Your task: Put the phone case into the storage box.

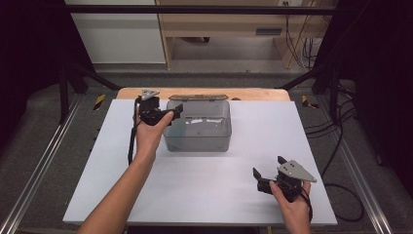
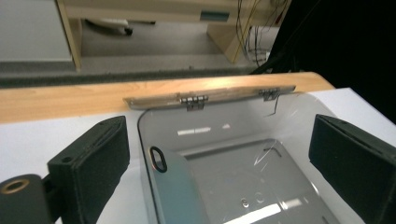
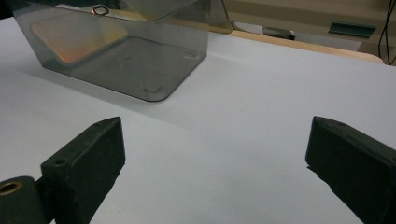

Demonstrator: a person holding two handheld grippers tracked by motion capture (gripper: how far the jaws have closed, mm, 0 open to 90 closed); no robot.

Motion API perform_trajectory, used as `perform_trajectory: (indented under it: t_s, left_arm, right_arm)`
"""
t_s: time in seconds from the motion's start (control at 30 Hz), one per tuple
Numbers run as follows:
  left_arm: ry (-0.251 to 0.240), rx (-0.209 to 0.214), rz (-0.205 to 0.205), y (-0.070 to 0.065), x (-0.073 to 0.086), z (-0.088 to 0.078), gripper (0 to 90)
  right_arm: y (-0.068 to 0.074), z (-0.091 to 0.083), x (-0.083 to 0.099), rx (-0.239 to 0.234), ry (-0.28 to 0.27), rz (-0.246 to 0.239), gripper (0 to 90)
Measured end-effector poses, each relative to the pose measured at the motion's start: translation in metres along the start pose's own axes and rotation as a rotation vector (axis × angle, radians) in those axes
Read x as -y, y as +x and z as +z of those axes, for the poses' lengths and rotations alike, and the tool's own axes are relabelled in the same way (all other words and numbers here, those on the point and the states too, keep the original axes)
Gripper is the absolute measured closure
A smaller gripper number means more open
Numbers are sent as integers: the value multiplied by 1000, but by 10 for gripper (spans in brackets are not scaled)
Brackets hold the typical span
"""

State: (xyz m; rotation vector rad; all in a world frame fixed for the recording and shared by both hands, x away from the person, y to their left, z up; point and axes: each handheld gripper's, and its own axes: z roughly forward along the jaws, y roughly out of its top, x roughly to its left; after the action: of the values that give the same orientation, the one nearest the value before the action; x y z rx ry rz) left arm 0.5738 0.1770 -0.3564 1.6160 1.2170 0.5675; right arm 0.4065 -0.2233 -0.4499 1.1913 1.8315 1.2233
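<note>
- White board is seen covering the table top, and nearest the person, at its near right part, the right gripper is held low in the right hand, with its grey three-cornered plate on top.
- Black jaws of that gripper are shown spread wide in the right gripper view, with bare white surface between them and nothing gripped; the pads are kept clear of every object.
- Farther in, a smoky transparent plastic box is placed on the white board, about at the middle of its width and toward its far edge; it is seen standing open at the top, and nothing can be made out inside.
- At the box's left wall the left gripper is held in the left hand, raised off the board and pointed across the rim.
- Its jaws are shown spread wide in the left gripper view, one pad left of the box's near corner and the other over the box's right part; nothing is pinched, and the rim is not pressed.
- Behind the box a wooden lid is seen lying back, joined to the rear wall by metal hinges.
- Farthest, a strip of the wooden table edge is left uncovered past the board.
</note>
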Motion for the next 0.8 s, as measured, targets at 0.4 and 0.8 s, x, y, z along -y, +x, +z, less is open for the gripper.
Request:
perform_trajectory:
  t_s: [0.4, 0.8]
  left_arm:
    - [-109, 16, -3, 32, 20, -55, 41]
    - [-184, -8, 113, 70, 68, -119, 35]
  right_arm:
    - [-2, 0, 0, -14, -11, -3, 43]
    - [-9, -3, 2, -8, -123, 3, 41]
